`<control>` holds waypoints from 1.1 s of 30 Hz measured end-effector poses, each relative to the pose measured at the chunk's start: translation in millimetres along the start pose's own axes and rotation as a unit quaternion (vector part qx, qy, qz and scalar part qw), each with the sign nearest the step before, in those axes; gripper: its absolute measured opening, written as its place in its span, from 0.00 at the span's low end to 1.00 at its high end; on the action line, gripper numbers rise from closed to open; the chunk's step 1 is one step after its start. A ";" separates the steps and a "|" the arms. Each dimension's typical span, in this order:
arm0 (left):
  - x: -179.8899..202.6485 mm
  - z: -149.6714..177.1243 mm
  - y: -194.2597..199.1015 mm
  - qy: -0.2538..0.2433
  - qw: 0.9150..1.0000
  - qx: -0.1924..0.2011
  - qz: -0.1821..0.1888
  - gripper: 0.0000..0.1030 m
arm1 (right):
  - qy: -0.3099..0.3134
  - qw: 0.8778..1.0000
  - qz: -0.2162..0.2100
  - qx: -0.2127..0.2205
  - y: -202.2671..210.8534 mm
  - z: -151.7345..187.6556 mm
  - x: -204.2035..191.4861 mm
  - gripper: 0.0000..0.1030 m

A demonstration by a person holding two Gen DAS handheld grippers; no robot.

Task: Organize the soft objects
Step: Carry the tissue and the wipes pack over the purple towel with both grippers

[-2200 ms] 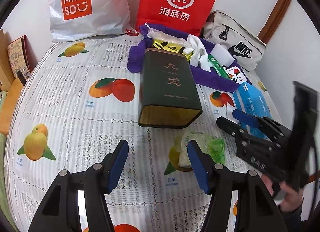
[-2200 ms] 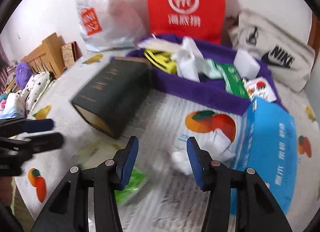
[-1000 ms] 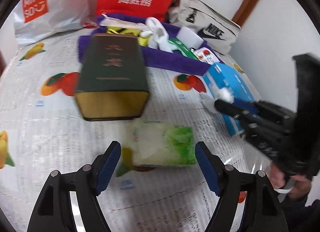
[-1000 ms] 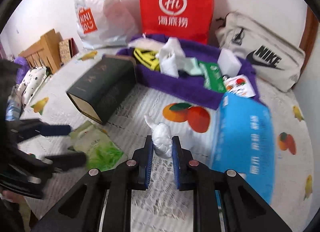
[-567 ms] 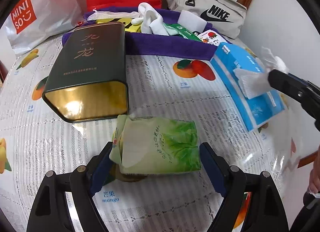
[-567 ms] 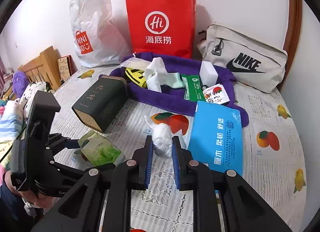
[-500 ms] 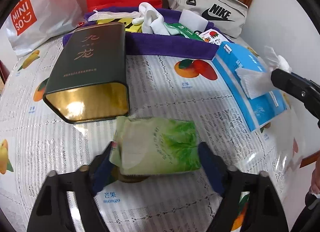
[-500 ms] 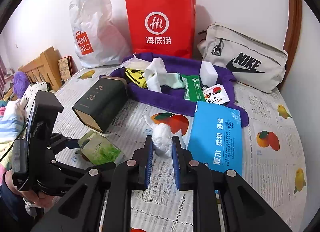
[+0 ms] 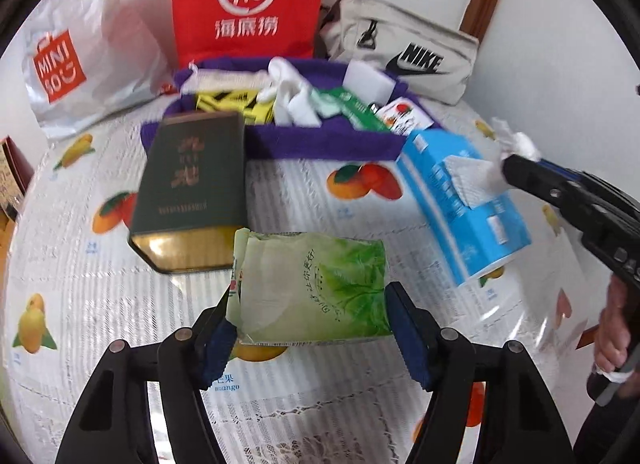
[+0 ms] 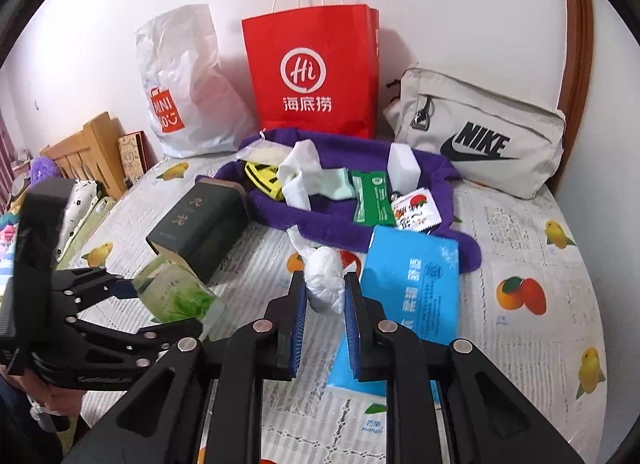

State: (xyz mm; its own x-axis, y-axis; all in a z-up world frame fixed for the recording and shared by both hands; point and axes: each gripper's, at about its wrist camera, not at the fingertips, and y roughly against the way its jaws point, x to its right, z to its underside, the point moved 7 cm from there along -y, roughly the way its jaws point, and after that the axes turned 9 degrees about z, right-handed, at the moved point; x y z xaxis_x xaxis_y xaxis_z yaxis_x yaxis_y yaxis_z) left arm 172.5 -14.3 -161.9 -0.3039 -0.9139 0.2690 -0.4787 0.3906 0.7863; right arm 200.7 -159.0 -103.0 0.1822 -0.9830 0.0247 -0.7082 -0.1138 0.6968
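My left gripper [image 9: 310, 328] is shut on a green tissue pack [image 9: 312, 288] and holds it above the fruit-print cloth; it also shows in the right wrist view [image 10: 176, 296]. My right gripper [image 10: 325, 304] is shut on a crumpled white plastic bag [image 10: 324, 268], raised over the cloth; in the left wrist view the bag [image 9: 516, 144] sticks out at the right. A purple cloth tray [image 10: 280, 208] at the back holds socks, a white sponge and small packets.
A dark green tin box [image 9: 192, 184] lies left of centre. A blue tissue pack [image 10: 412, 284] lies right of centre. A red paper bag [image 10: 312, 72], a white Miniso bag [image 10: 188, 96] and a beige Nike pouch [image 10: 480, 136] stand along the wall.
My left gripper has closed on the green tissue pack and lifted it off the cloth. My right gripper took hold of the white plastic bag earlier and raised it.
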 end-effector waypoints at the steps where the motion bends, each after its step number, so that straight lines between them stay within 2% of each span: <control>1: 1.7 -2.9 4.2 -0.002 1.000 0.004 0.000 0.66 | -0.001 1.000 0.001 0.003 0.6 -2.7 2.0 0.18; 6: 4.9 -20.1 22.8 0.001 1.000 0.026 0.001 0.66 | 0.005 1.000 -0.001 0.009 -0.7 -13.5 8.5 0.18; 14: -17.6 -55.2 44.6 0.020 0.998 0.059 -0.014 0.66 | -0.001 1.000 -0.007 0.010 -12.6 -36.9 23.1 0.18; 26: -50.5 -116.5 33.5 0.034 0.996 0.070 -0.042 0.66 | 0.008 1.000 -0.013 0.003 -53.7 -79.2 32.8 0.18; 33: -64.6 -147.6 15.3 0.038 0.996 0.069 -0.042 0.66 | 0.012 1.000 -0.015 -0.003 -78.4 -95.8 33.5 0.18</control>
State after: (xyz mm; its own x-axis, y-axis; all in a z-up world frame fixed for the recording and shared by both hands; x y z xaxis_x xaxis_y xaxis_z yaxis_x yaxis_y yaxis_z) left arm 306.4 34.4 -85.1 -0.1972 -0.9479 0.2502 -0.6096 0.3184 0.7259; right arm 327.6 -169.1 -88.1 0.2193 -0.9754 0.0215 -0.6977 -0.1414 0.7023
